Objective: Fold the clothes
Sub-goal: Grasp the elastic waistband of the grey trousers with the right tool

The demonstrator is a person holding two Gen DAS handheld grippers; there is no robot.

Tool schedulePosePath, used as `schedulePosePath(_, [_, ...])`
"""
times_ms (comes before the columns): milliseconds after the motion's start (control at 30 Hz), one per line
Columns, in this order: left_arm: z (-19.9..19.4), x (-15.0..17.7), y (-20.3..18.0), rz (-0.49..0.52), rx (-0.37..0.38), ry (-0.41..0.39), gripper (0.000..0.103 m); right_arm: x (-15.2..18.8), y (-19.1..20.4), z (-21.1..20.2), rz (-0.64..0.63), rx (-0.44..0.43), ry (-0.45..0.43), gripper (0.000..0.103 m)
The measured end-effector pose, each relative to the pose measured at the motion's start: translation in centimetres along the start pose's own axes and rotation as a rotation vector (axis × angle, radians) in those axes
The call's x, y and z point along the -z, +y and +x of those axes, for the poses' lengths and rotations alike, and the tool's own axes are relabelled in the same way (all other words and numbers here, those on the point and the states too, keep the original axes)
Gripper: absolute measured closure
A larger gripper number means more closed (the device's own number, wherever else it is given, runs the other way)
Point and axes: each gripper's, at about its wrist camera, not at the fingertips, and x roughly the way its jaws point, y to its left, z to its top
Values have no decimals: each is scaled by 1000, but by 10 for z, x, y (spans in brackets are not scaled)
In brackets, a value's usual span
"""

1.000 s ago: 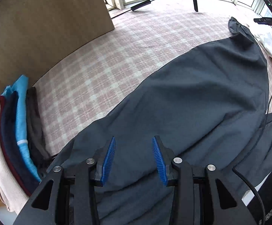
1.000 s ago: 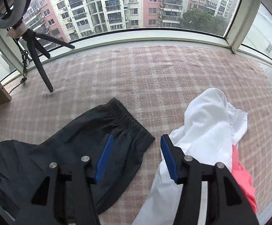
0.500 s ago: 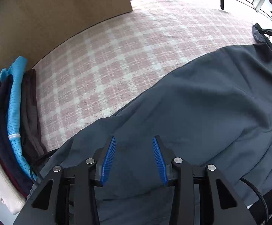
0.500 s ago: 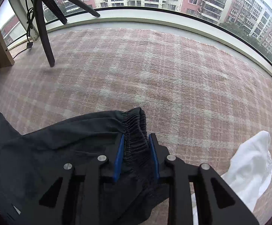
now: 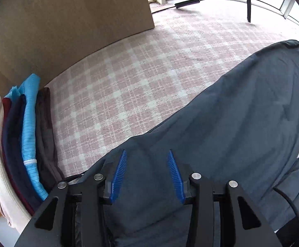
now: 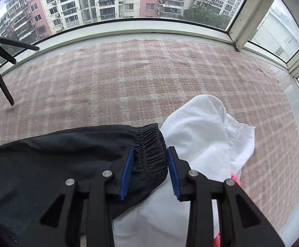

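Plaid pink rug (image 6: 141,78) w/ bay window (image 6: 118,0) beyond

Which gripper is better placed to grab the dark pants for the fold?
Right. The right gripper has the elastic cuff of the dark pants between its fingers; the left gripper is open over flat mid-fabric.
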Motion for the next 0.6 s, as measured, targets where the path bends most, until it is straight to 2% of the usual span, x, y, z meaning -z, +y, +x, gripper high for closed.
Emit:
schedulePosePath(133, [-41, 30, -3, 16, -5, -63, 63, 24, 14, -71, -3, -169, -74, 64])
schedulePosePath(167, [-52, 43, -3, 10, -4, -78, 63, 35, 18, -87, -18, -199, -82, 58])
schedulePosePath(233, [-73, 73, -3, -19, -10, -95, 60, 57, 26, -117, -49, -259, -98, 51])
schedulePosePath(367, [-98, 140, -5, -71, -28, -88, 60, 120, 15, -164, -60, -344, -114, 51])
schedulePosePath(500, [-98, 185, -35, -24, 32, -65, 60, 207, -8, -181, -11, -327, -85, 51])
schedulePosePath(600, [-83, 194, -68, 63, 133, -50, 60, 278, -30, -174, 129, -318, -23, 51])
